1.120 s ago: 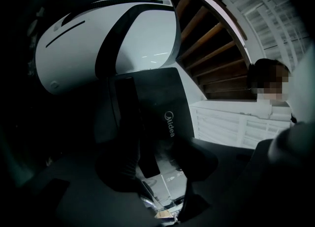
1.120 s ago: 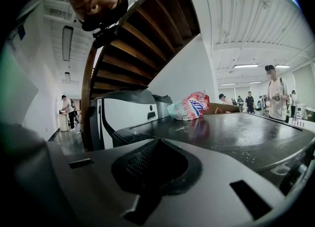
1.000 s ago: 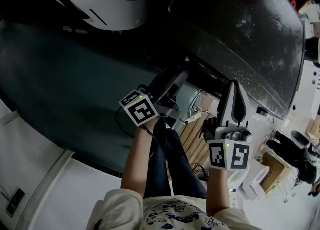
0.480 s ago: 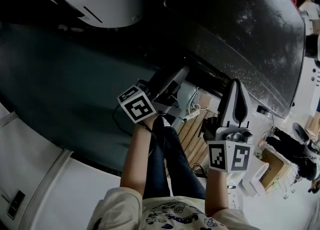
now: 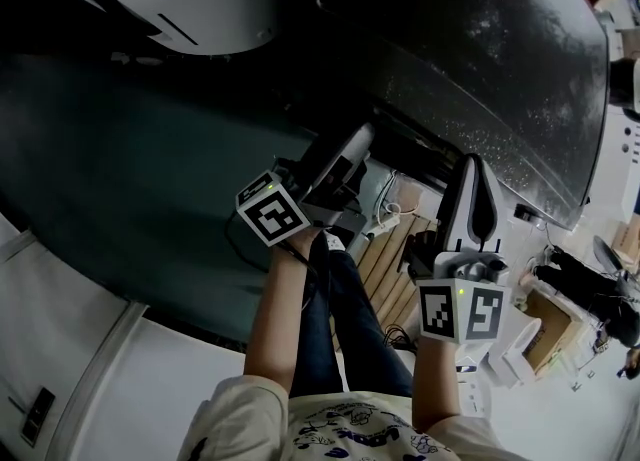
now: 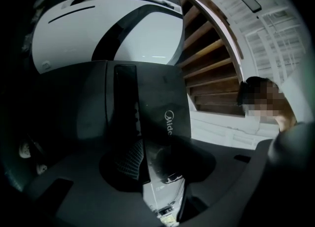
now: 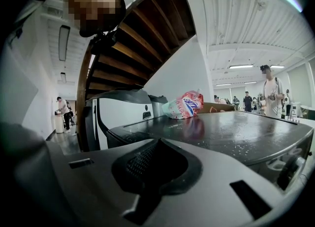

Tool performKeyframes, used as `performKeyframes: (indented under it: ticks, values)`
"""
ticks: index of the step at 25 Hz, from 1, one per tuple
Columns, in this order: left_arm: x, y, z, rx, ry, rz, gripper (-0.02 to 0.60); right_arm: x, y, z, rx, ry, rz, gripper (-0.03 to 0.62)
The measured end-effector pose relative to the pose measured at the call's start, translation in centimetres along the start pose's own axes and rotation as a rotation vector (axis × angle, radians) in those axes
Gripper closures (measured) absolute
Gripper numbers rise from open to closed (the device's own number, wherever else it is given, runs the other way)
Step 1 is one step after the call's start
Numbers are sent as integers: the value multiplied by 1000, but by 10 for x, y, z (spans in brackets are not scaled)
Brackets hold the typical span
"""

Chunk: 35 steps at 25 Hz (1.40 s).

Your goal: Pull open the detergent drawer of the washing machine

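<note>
Your left gripper (image 6: pixel 156 164) is clamped on the dark grey glossy detergent drawer front (image 6: pixel 160 105), logo side showing, at the front of the black speckled-top washing machine (image 5: pixel 480 69). Your right gripper (image 7: pixel 150 167) has its jaws together, holding nothing, just beside the machine's top.

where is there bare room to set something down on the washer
The washing machine top is bare from its near edge to the detergent bag at the far edge. Crowded below its front, around the left tool and cables.
</note>
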<state>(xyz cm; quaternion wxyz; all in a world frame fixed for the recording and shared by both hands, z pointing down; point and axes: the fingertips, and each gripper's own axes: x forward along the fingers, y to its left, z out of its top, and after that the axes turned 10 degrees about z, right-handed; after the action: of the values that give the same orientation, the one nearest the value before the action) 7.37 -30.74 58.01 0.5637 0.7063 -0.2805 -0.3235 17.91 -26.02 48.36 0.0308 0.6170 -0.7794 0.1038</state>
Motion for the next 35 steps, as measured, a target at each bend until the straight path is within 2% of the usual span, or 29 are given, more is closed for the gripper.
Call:
performKeyframes:
  ticks: [8,35]
  values:
    - [-4,-2,0,-31,-14,-9,407,-6,0,-1,1,-2,-6,582]
    - [-77,-11,-14,34,9,31,413,-11,32,0,16,-15,63,582]
